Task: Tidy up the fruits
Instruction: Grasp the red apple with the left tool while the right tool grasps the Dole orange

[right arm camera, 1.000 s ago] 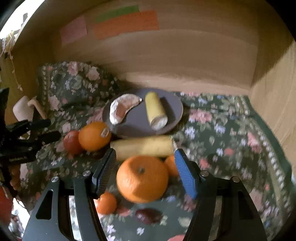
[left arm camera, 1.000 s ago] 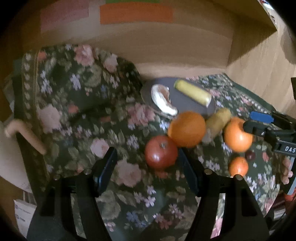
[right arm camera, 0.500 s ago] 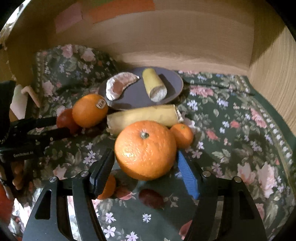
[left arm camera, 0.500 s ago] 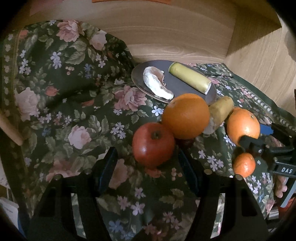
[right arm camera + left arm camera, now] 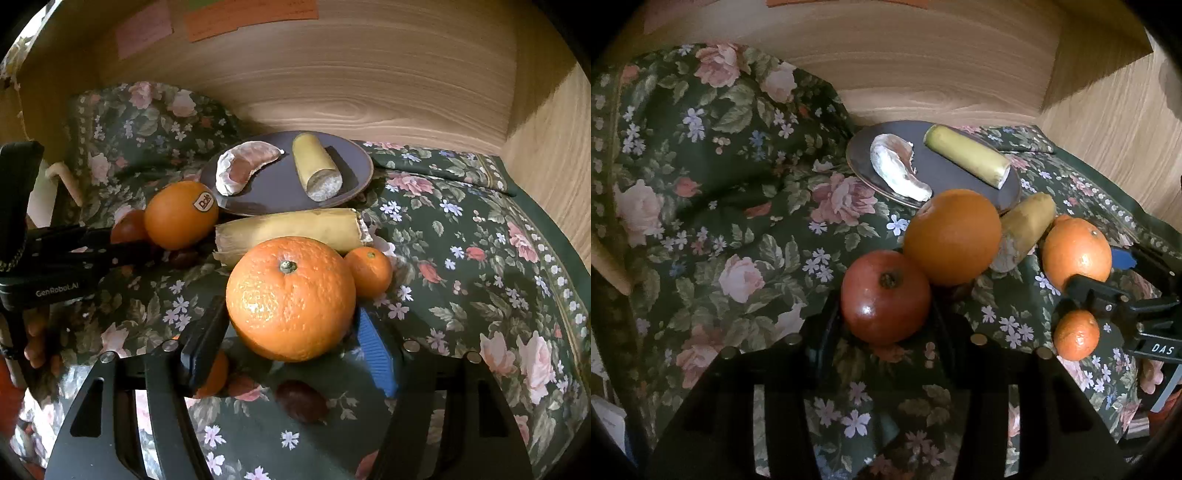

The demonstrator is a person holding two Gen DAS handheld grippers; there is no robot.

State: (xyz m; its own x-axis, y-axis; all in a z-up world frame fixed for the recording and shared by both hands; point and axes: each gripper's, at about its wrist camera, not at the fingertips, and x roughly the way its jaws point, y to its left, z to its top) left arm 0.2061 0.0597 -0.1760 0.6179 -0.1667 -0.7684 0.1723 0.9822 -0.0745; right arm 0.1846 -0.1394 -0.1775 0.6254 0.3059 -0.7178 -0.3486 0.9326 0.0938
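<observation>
while both tools are tilting steeply down toward the floral cloth, the left gripper is bracketing the red apple, its dark fingers hugging the fruit's flanks at nine and three o'clock; they have just been closing in, and they are now looking pressed to its skin. in the right wrist view that same tool is reaching in level from nine o'clock, with fingertips of the hand carrying it showing below it. the right gripper is straddling the large orange, which is filling the gap between its fingers; whether they are pressing on it i cannot tell. a stickered orange is sitting against the apple at its one o'clock. a cut banana piece is lying just behind the large orange, with a small mandarin touching at its three o'clock. beyond, at twelve o'clock, a dark plate is carrying a peeled citrus segment and a short banana stub, well apart.
</observation>
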